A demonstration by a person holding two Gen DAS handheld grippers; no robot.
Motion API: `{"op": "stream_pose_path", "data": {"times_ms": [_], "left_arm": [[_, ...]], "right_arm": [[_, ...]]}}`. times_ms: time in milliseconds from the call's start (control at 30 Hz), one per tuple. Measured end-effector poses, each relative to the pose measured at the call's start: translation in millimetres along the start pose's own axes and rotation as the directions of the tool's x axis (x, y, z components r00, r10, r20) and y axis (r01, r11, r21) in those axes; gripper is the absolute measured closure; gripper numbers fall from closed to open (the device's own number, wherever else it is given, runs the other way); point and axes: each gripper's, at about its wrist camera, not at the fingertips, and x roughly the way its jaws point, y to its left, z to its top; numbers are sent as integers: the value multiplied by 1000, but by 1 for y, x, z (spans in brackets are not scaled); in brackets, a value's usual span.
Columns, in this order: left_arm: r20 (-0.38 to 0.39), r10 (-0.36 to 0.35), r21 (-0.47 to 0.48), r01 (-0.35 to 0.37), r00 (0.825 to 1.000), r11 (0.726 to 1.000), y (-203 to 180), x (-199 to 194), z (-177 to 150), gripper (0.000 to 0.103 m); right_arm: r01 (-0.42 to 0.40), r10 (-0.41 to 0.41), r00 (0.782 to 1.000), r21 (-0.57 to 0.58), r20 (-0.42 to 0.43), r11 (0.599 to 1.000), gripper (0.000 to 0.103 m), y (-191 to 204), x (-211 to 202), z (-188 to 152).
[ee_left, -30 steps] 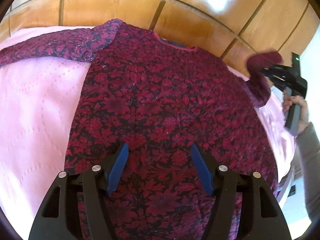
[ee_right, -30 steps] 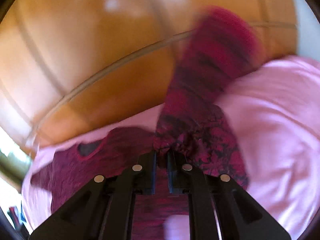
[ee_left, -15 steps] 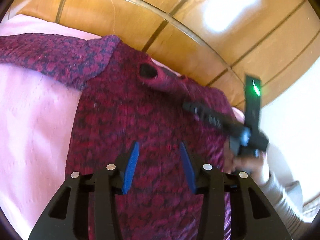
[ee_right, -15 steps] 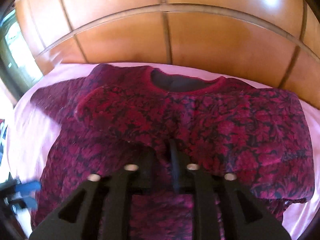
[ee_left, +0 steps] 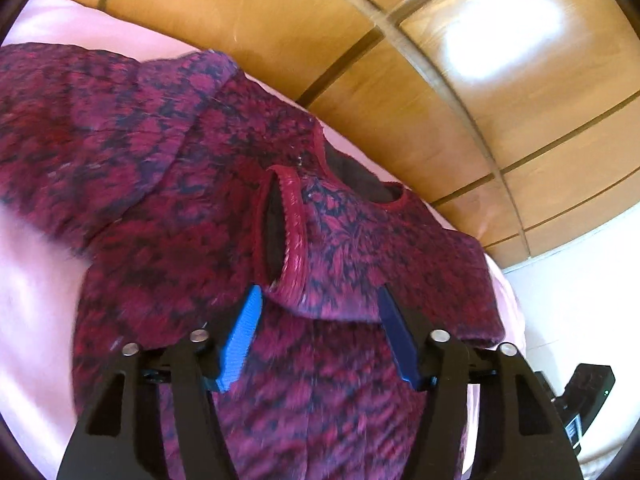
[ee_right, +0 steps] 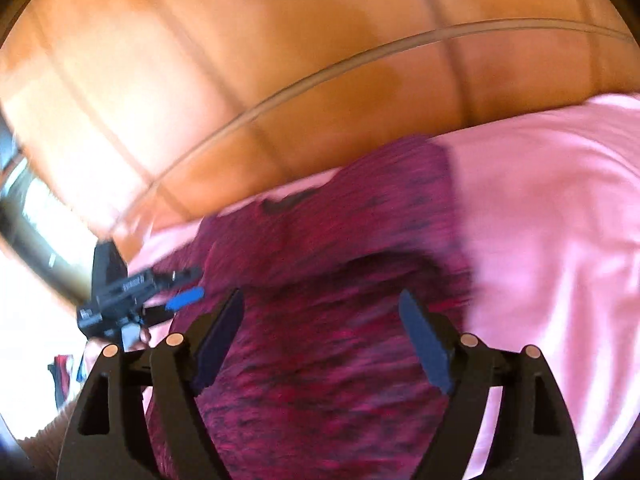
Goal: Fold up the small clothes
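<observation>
A dark red floral knit sweater [ee_left: 180, 208] lies on a pink bedspread [ee_left: 36, 280]. Its right sleeve [ee_left: 344, 248] is folded across the chest, the cuff opening [ee_left: 276, 224] facing me. Its left sleeve [ee_left: 72, 100] stretches out to the left. My left gripper [ee_left: 318, 336] is open and empty, just above the folded sleeve's edge. My right gripper [ee_right: 322, 340] is open and empty above the sweater [ee_right: 340, 280]; that view is blurred. The left gripper shows there at the left [ee_right: 132, 292].
A wooden panelled headboard [ee_left: 400, 72] runs behind the bed. Bare pink bedspread [ee_right: 552, 220] lies right of the sweater. A white wall or floor [ee_left: 568, 308] lies beyond the bed's right edge. Part of the right gripper's body [ee_left: 584, 396] shows at the lower right.
My right gripper carried the right sleeve across the chest, opened and let it go, then drew back. My left gripper moved closer to the neckline and folded cuff.
</observation>
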Motion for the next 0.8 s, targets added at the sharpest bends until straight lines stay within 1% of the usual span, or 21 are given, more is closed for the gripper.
{"op": "stream_pose_path", "data": {"times_ms": [33,67,100,133,200,300,333,400,433,467,500,533,667,733,767,800], "left_arm": [[2,18,8,-18,1000,1000,-2,3,1,56],[1,40,23,-40,999,999,-4,7,4,75],[1,60,37,-60,998,998,-5,10,6,88],[11,74,46,-74,997,996,-6,10,9,92],[50,83,61,-86,995,994,-9,1,11,93],[117,101,78,-110,988,991,-9,-23,11,93],[140,110,78,-122,984,989,-6,-32,10,93],[161,137,82,-152,977,985,0,-42,8,93],[166,158,81,-174,973,981,5,-45,7,93],[168,181,79,-196,969,977,10,-46,6,93],[159,202,74,-216,966,974,17,-44,5,93],[146,209,68,-221,967,973,23,-42,5,93],[105,265,66,-273,958,960,38,-23,-1,93],[116,249,46,-255,962,966,45,-24,-5,92],[127,224,30,-229,966,973,46,-29,-7,91],[139,205,24,-210,969,977,47,-35,-9,85]], "right_arm": [[7,-8,1000,27,13,1000,23,-8,-3,4],[9,-10,1000,55,27,998,23,-14,-1,8],[10,-13,999,71,37,997,25,-17,3,12],[16,-19,999,79,42,997,26,-18,10,17],[25,-27,999,75,28,997,35,-15,23,22],[46,-45,999,29,-10,999,39,-7,48,25],[60,-60,998,3,-32,998,40,0,62,25],[76,-78,995,-26,-63,997,42,4,79,22],[97,-100,992,-42,-72,994,42,7,88,21],[134,-139,987,-64,-84,989,43,10,102,18],[159,-166,982,-74,-94,984,43,11,111,16],[173,-181,979,-80,-99,982,43,11,115,14],[256,-268,961,-149,-68,955,43,17,134,3],[285,-300,952,-186,-54,940,42,21,134,-1],[304,-319,947,-209,-39,929,42,23,137,-3],[317,-332,943,-228,-27,921,42,25,138,-5]]}}
